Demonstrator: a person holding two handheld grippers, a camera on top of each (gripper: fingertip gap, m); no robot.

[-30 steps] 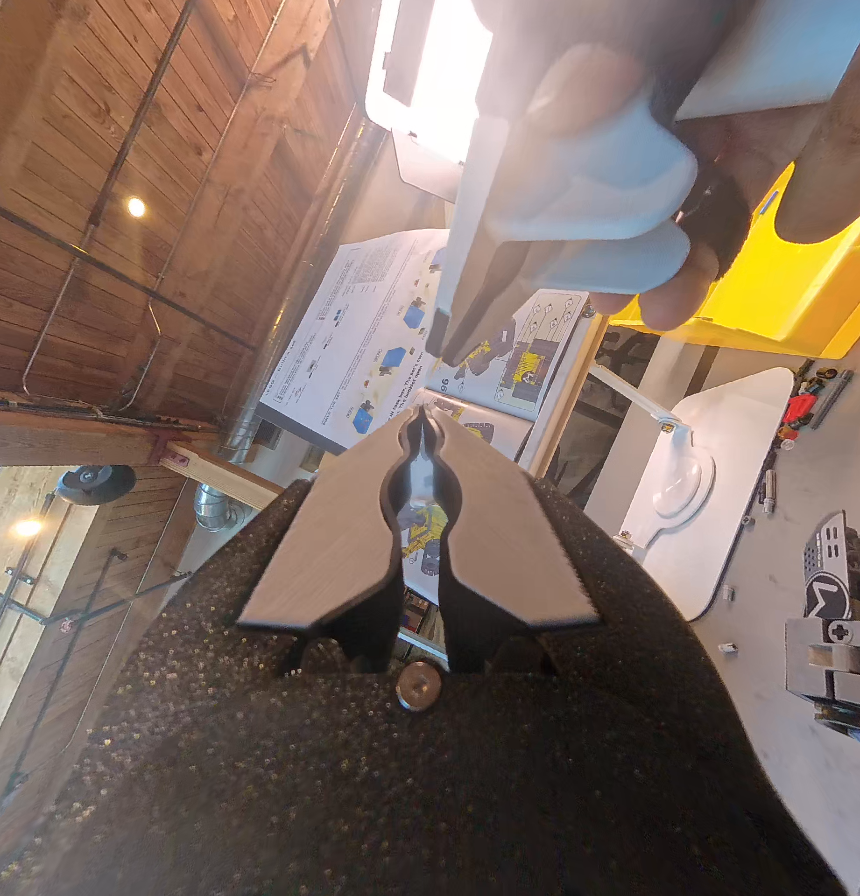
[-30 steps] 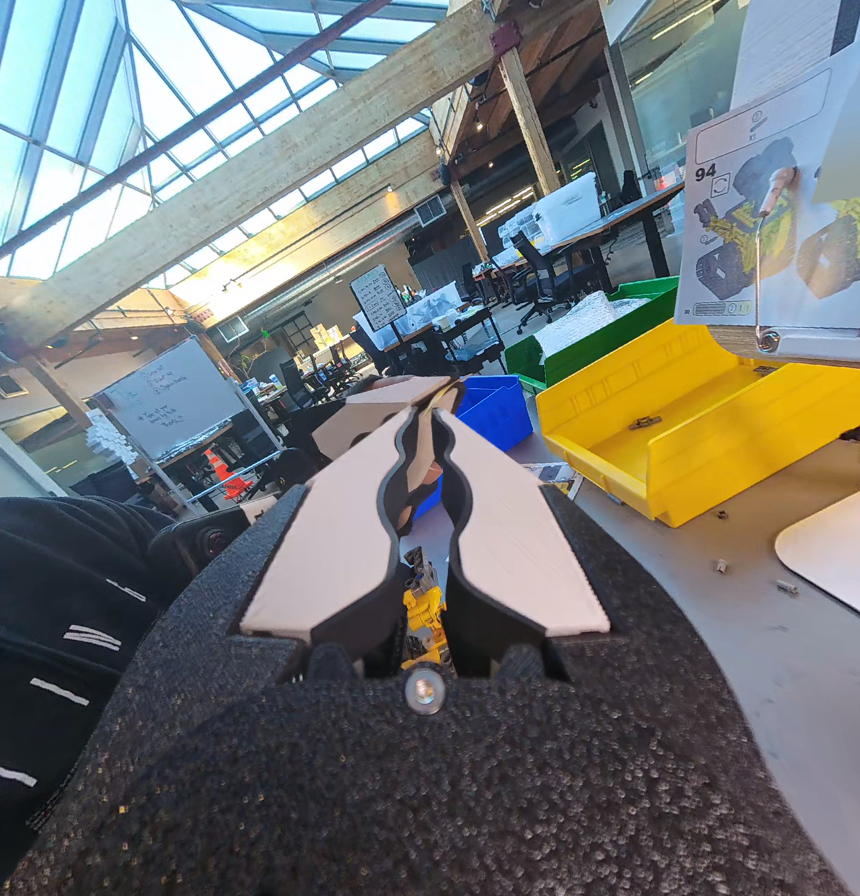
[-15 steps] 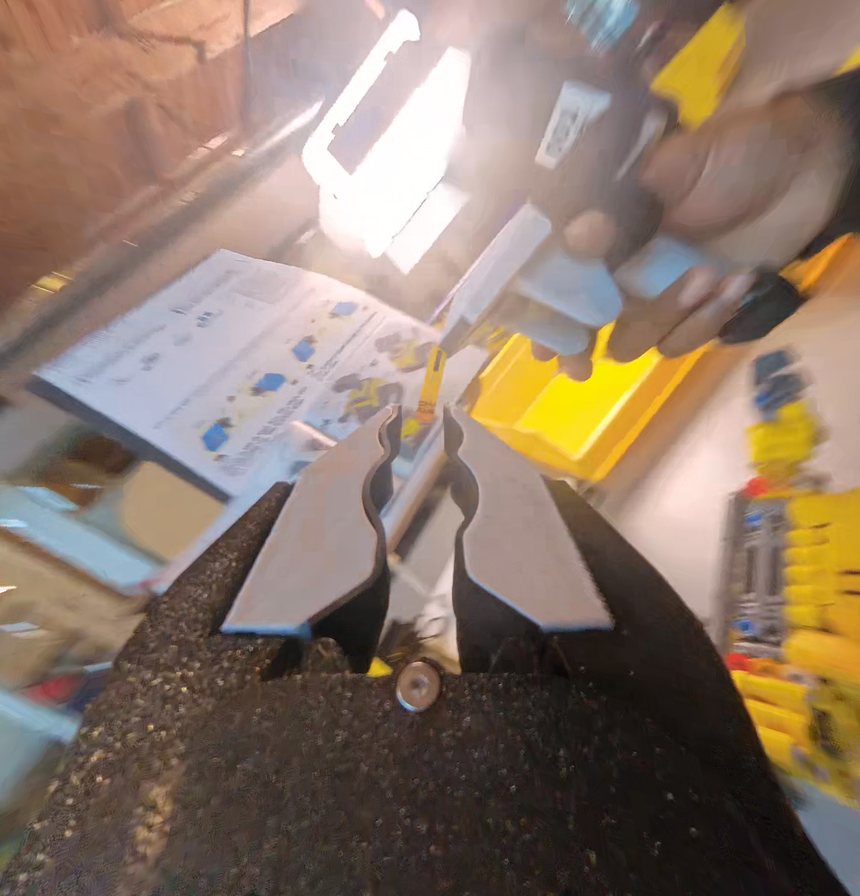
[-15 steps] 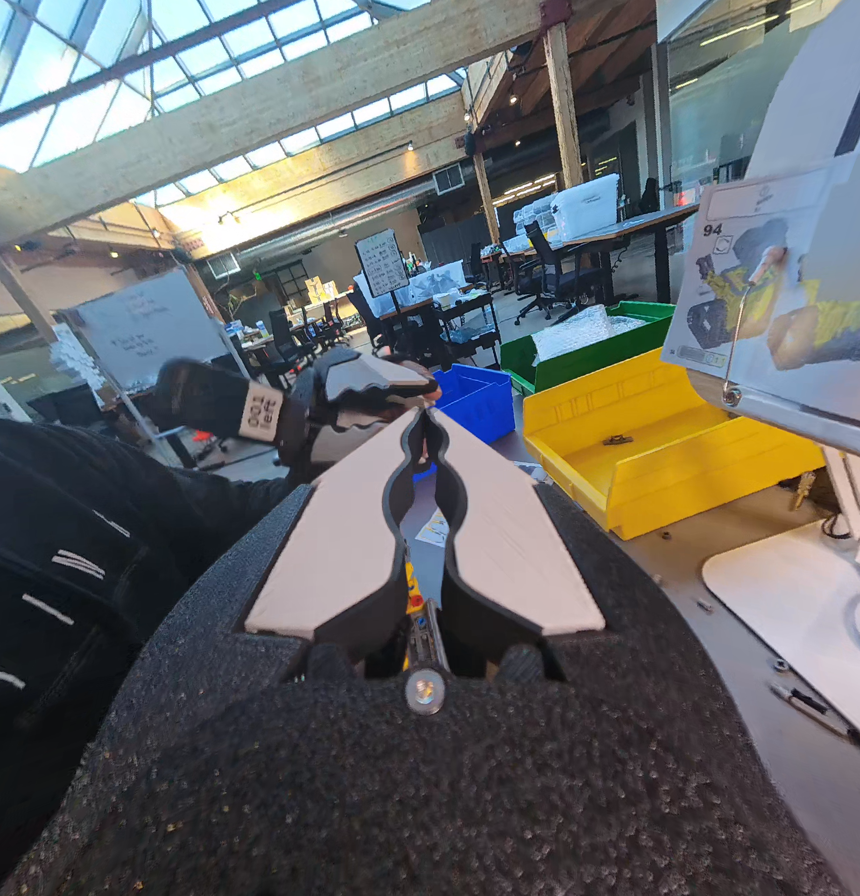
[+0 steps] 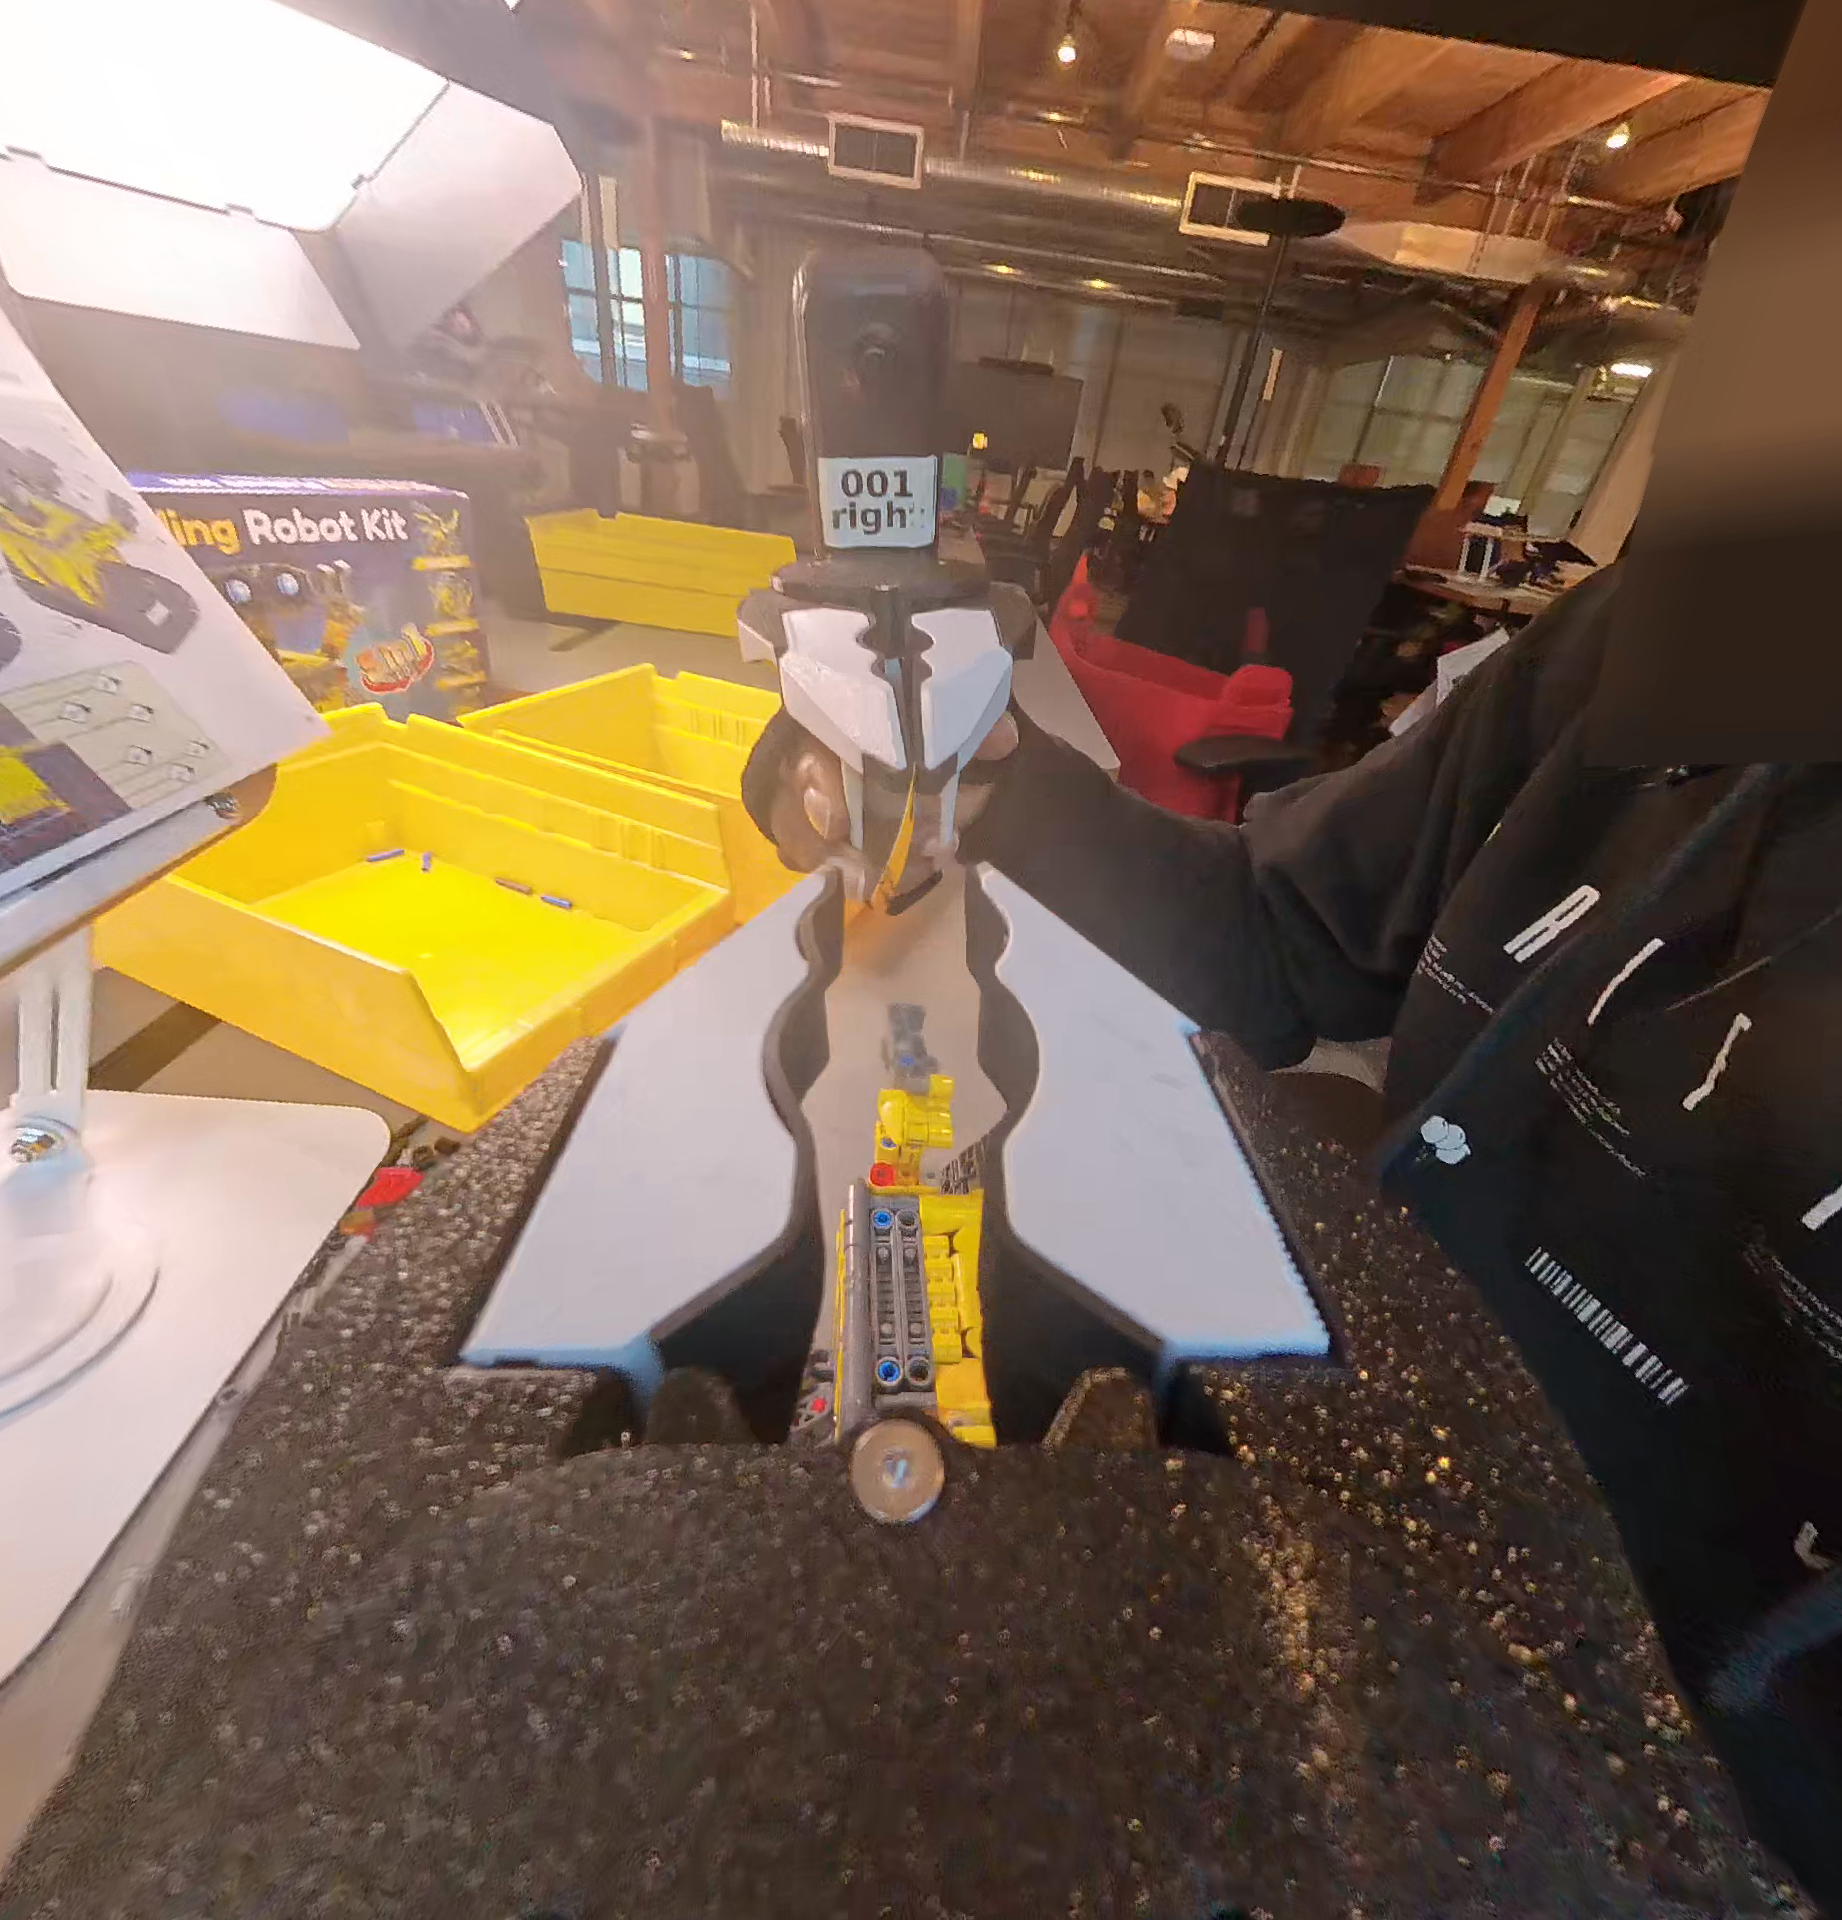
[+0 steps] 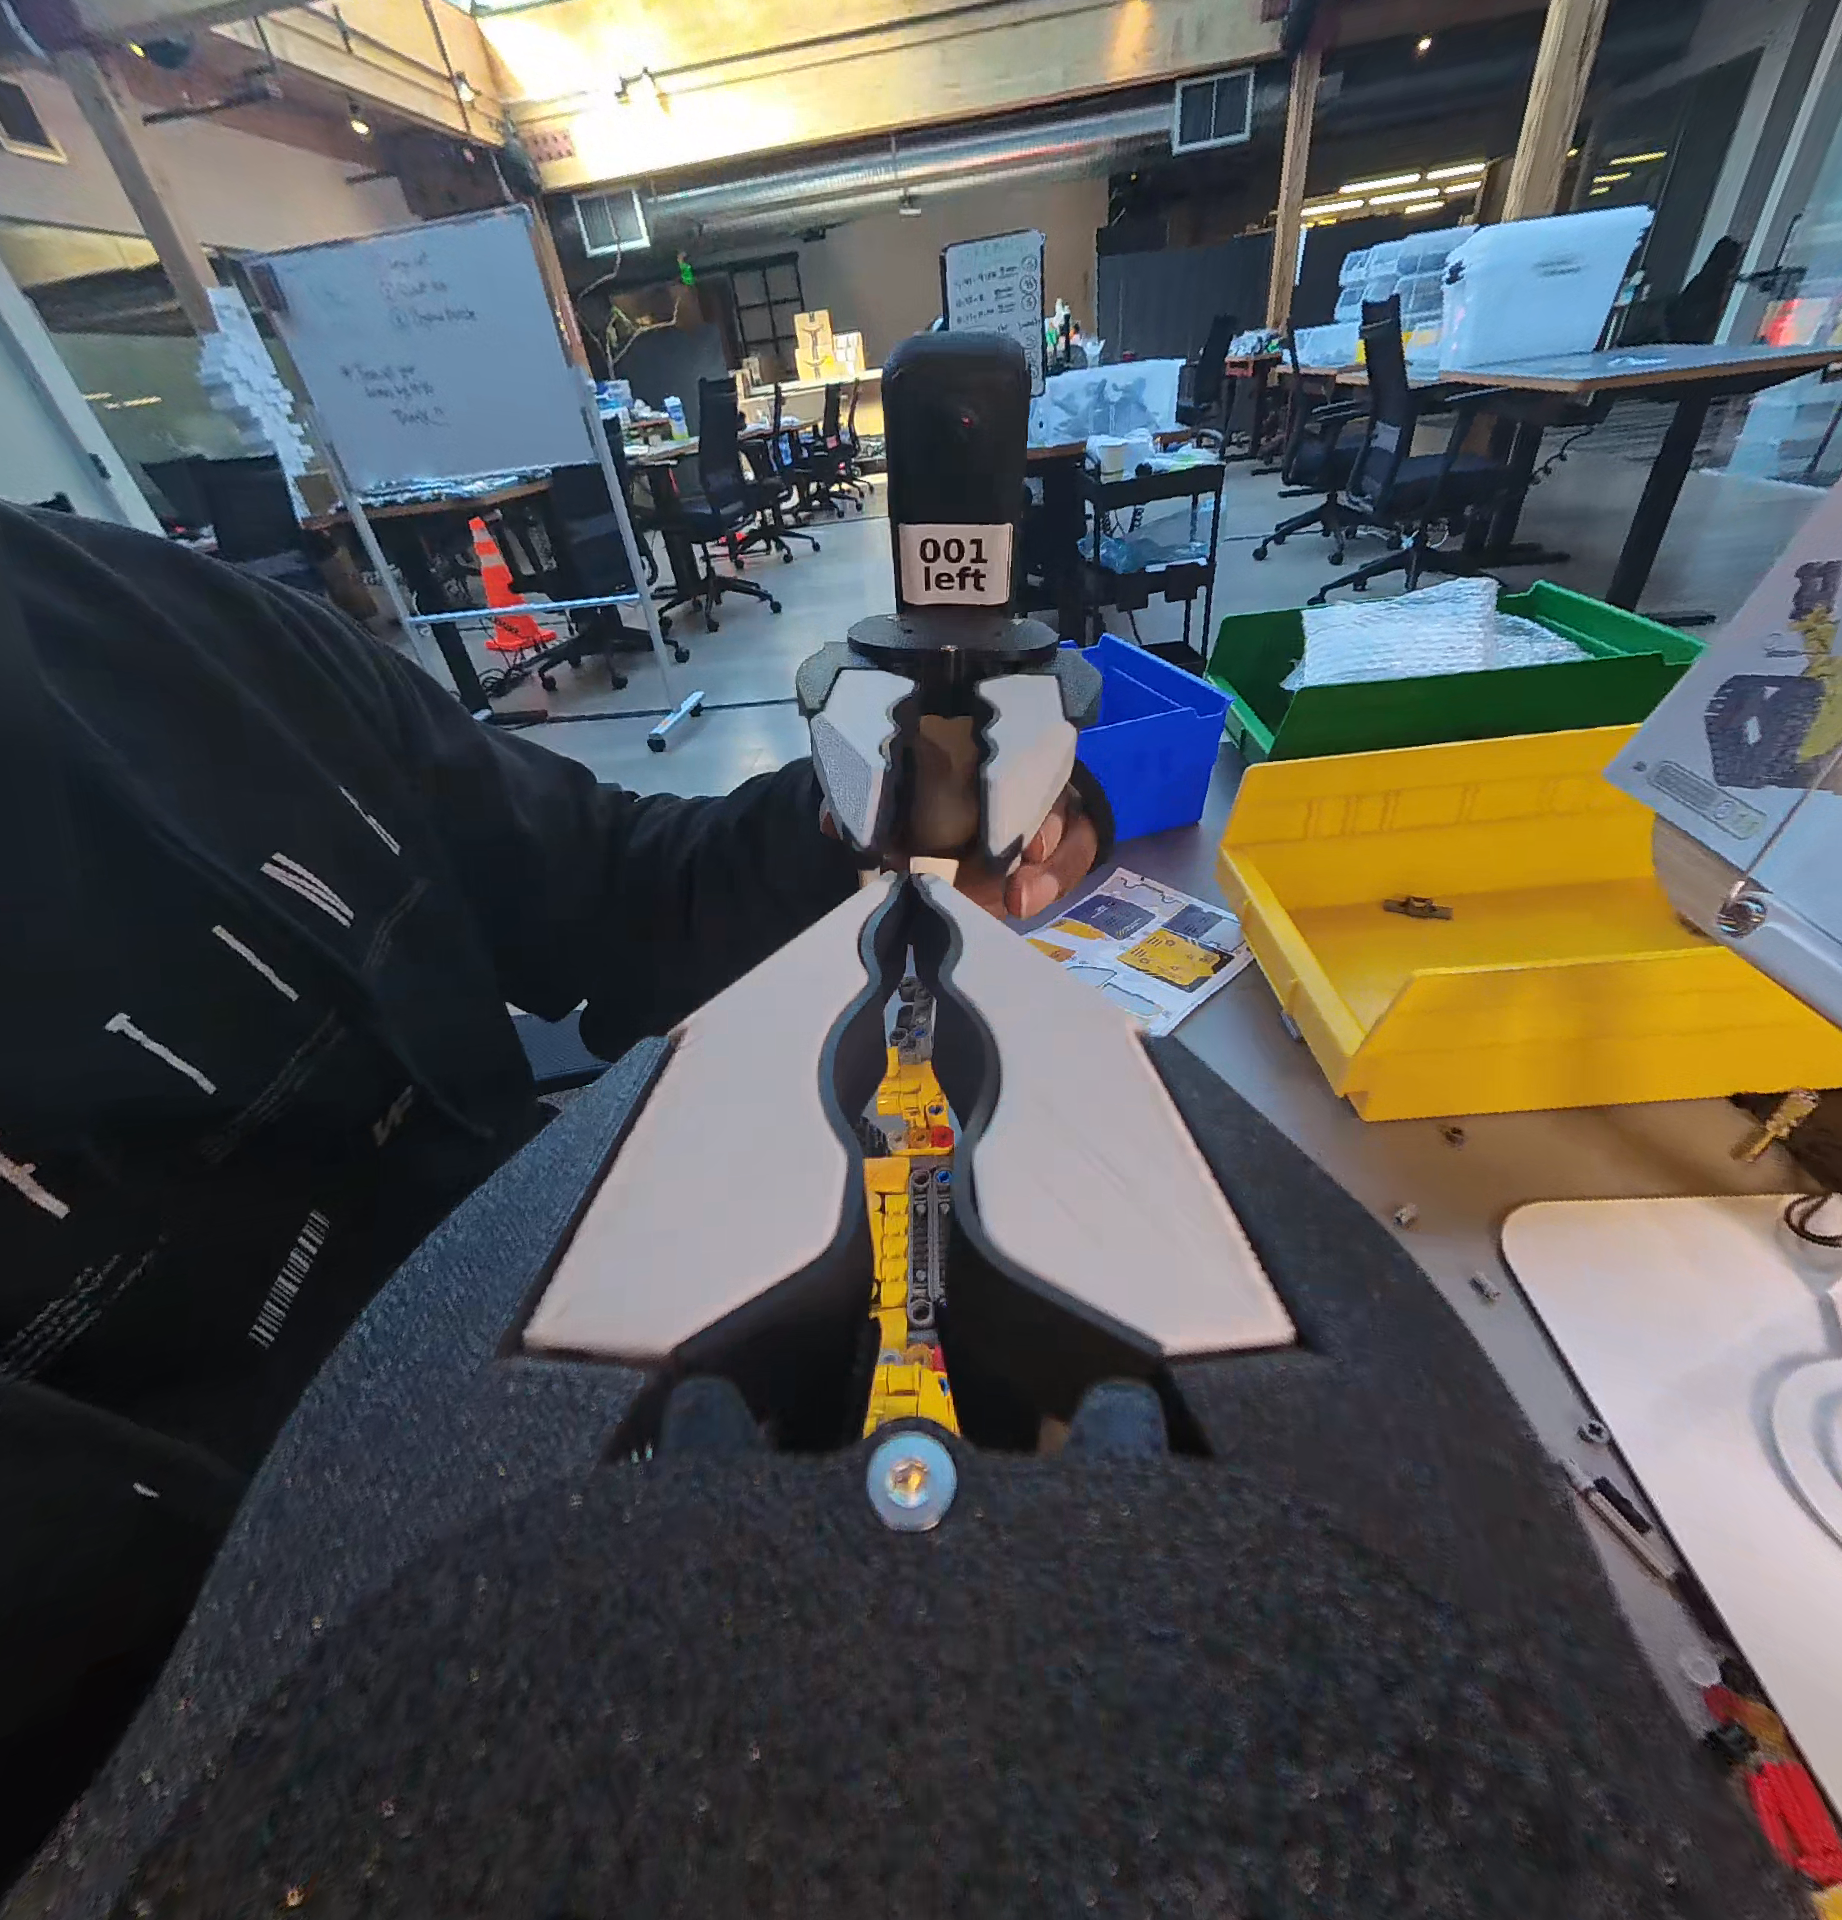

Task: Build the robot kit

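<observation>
— So, item one?
— Left tool (image 5: 903, 890): held above the table (image 6: 1312, 1143), its two fingers spread with a clear gap, nothing between them.
— Item two?
— Right tool (image 5: 901, 868): pointing straight back at the left one, tips near each other but apart. Its fingers are pressed together on a thin yellow strip (image 5: 903, 844), which hangs out below the tips.
— What is under them?
— One yellow brick model (image 5: 922, 1278), with grey beams and blue pins, lying on the table directly below both tools.
— Containers?
— Yellow bins (image 5: 408, 997), open-fronted, on the far side of the table; the nearest has a few small blue pins in it. Beyond, one blue bin (image 6: 1156, 727) and one green bin (image 6: 1447, 707), the green one holding bubble wrap.
— Paper goods?
— One instruction booklet (image 5: 65, 675), propped on a white stand (image 5: 117, 1299); one printed leaflet (image 6: 1135, 940), flat on the table beside a yellow bin; one kit box (image 5: 314, 592), upright behind the bins.
</observation>
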